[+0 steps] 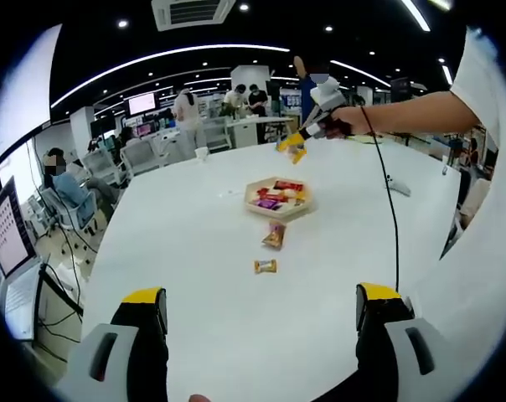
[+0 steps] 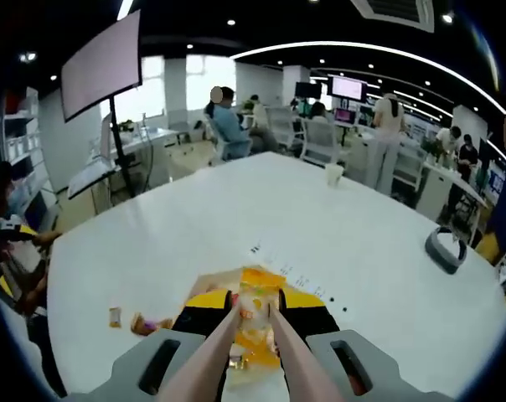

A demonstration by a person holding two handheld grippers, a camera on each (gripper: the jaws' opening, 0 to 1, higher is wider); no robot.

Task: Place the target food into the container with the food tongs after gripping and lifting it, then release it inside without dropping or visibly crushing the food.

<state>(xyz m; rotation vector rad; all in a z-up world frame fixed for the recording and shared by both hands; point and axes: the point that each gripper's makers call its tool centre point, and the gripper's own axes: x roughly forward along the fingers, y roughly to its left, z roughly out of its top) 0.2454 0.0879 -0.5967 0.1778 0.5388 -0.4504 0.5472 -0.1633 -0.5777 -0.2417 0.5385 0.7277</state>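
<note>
- A pair of pinkish food tongs (image 2: 245, 352) is clamped in the right gripper (image 2: 255, 314), and a yellow-orange packaged snack (image 2: 257, 314) is pinched at the tong tips, lifted off the white table (image 2: 320, 243).
- In the left gripper view the right gripper (image 1: 296, 144) is seen held high above and past the container (image 1: 278, 198), a pale tray already loaded with wrapped snacks.
- The left gripper (image 1: 261, 306) is spread wide with nothing in it, parked low over the table; it isn't helping here.
- Two more packets are left on the table near the tray: a purple-and-yellow packet (image 1: 274, 235) and a small orange candy (image 1: 265, 266).
- Biggest risk, probably: the snack gets dropped on the way down. It's only held by thin tong tips, so a slip is likely if the squeeze is relaxed or the tongs are tilted.
- Opposite problem: if the squeeze is overdone to be safe, the packet could get visibly crushed.
- The tray is shallow and crowded, so a release from too high could see the snack bounced out or other pieces knocked over the rim.
- The cable (image 1: 393, 209) hanging from the right gripper could be dragged across the table as it is lowered.
</note>
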